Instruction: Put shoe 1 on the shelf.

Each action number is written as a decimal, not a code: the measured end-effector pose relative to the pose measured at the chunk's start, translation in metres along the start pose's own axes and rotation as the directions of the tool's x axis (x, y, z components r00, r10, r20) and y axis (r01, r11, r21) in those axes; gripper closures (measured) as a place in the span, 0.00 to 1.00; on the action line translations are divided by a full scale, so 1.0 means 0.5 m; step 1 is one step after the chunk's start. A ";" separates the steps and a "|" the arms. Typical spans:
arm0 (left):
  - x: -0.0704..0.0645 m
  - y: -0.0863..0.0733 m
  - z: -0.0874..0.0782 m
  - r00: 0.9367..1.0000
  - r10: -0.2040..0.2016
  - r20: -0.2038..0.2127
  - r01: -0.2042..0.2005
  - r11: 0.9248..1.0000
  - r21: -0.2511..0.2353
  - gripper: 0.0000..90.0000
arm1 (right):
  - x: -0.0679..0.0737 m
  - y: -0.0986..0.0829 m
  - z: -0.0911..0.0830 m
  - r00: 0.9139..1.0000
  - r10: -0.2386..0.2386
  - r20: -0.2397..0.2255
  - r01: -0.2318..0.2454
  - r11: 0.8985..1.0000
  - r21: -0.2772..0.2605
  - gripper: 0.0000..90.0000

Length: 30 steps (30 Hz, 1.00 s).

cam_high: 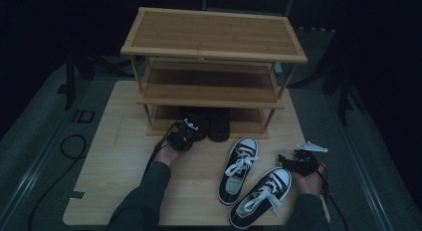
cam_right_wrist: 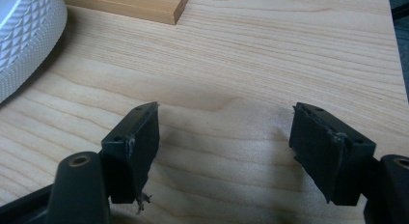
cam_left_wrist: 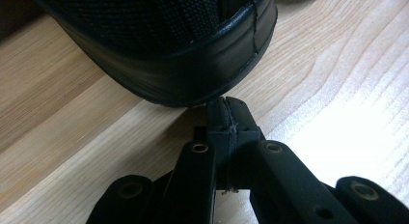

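Black shoes (cam_high: 209, 124) side by side on the rack's bottom shelf (cam_high: 249, 127), left hand-held gripper (cam_high: 180, 138) pressed shut at the heel of the left-hand one (cam_left_wrist: 169, 45), apparently nudging it home. Right hand-held gripper (cam_high: 297, 162) spread wide and empty over the tabletop (cam_right_wrist: 270, 55), just beside the nearer sneaker (cam_high: 261, 196). Next up, probably: closing on that sneaker's rim, with its mate (cam_high: 239, 169) alongside.

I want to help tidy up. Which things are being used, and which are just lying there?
In use:
black shoes
rack
left gripper, shut
right gripper, open
sneakers, probably next

Lying about:
cable
table, just the surface
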State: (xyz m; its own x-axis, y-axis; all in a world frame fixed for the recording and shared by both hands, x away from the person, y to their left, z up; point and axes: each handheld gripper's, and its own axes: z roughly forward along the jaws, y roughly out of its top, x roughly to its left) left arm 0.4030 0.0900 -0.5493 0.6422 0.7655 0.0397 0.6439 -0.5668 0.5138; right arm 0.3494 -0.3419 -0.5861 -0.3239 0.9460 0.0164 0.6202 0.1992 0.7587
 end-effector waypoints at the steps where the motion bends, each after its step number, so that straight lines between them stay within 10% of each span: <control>1: 0.001 -0.001 -0.003 1.000 0.007 0.000 -0.007 1.000 0.001 0.98 | 0.000 0.000 0.000 1.000 0.000 0.000 0.000 1.000 0.000 0.29; 30: 0.062 -0.079 -0.071 0.999 -0.040 0.000 0.040 0.999 -0.036 0.80 | 0.000 0.000 0.000 1.000 -0.003 0.003 0.003 1.000 0.001 0.29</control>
State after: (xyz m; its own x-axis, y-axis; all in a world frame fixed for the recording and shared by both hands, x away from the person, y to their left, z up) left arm 0.3828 0.1469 -0.5380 0.6156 0.7878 0.0192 0.6540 -0.5244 0.5453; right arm 0.3494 -0.3417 -0.5861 -0.3239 0.9460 0.0126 0.6201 0.2023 0.7580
